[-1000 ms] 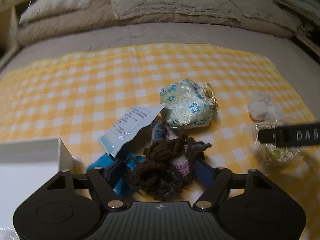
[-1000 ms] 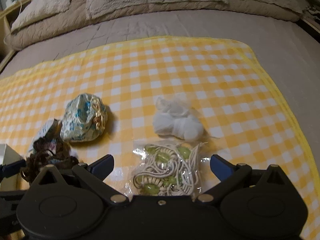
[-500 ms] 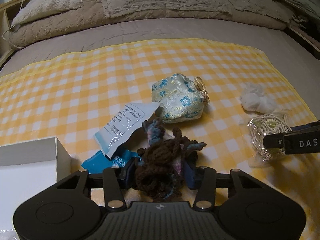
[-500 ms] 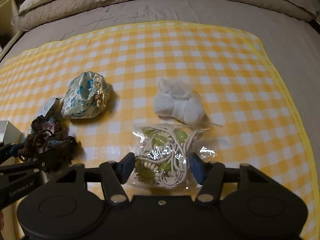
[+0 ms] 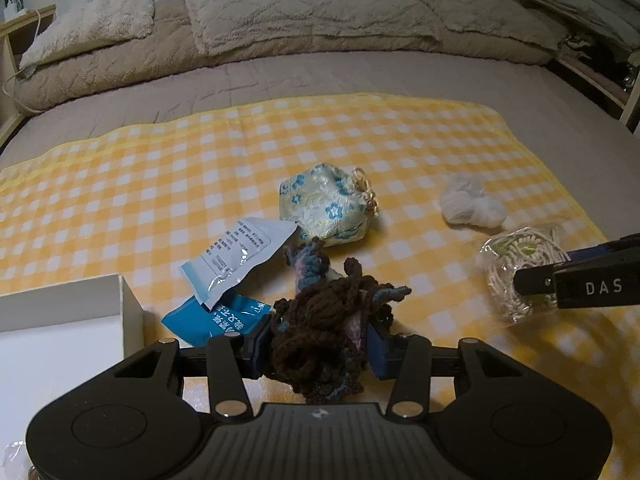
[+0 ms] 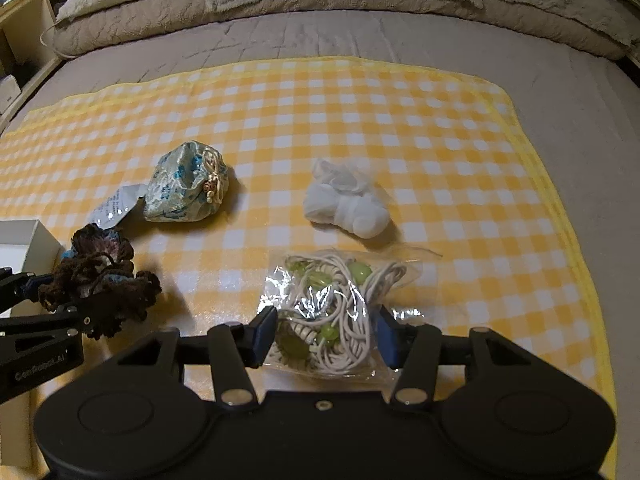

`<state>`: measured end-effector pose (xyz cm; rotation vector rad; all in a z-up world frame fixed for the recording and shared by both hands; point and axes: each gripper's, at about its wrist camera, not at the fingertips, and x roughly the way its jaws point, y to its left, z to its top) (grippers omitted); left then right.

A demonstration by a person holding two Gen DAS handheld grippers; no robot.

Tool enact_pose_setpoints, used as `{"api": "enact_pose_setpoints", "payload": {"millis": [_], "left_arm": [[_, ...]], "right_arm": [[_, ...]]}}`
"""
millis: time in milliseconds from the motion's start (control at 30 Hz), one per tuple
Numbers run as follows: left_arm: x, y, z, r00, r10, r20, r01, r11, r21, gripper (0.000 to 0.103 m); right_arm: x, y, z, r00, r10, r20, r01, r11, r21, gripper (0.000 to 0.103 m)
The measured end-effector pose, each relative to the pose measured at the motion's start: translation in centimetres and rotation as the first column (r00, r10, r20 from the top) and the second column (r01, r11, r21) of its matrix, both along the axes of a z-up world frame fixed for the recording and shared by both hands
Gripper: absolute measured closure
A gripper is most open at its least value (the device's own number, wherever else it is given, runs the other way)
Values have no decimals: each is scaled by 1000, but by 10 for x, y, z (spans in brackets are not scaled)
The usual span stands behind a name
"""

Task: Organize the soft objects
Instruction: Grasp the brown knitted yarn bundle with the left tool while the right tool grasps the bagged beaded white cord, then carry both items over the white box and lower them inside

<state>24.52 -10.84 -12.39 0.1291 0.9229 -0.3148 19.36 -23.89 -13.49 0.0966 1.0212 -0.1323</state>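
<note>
Left gripper [image 5: 318, 350] clamps the brown yarn bundle [image 5: 320, 336] between its pads, beside the white box [image 5: 72, 320]. Right gripper [image 6: 326, 336], jaws closing, pinches the cord bag [image 6: 336, 308] above the checked cloth [image 6: 440, 140].

Beige bed [image 5: 320, 76], plush pillows [image 5: 304, 4], perhaps wooden shelving [image 6: 24, 20]

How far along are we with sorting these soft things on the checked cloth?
Early. Nothing shows as put away: the visible part of the white box looks bare. In hand: the left gripper grips the brown crochet bundle; the right gripper is closing on the bagged white cord. Left on the cloth: the floral pouch, the white wad and two sachets.
</note>
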Motion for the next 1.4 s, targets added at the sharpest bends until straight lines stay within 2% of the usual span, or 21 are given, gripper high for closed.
{"api": "enact_pose_setpoints", "payload": {"millis": [300,467,800,1167,1400], "left_arm": [[-18,24,36,995,54,79,-49,997,-64,55],[-27,52,54,988,110,110,-98,990,-103,55],[-36,130,74,952,258,162,-242,964,-114,55],[-40,213,80,893,410,185,-394,911,-120,55],[-40,243,75,874,453,175,-438,891,-118,55]], "right_arm": [[-20,7,28,995,-8,96,5,1000,23,51],[-29,8,45,986,-40,164,34,999,38,51],[-35,13,62,969,-87,232,75,995,60,51],[-22,65,74,958,-20,286,-10,995,104,51],[-10,115,77,951,63,303,-114,981,155,51]]}}
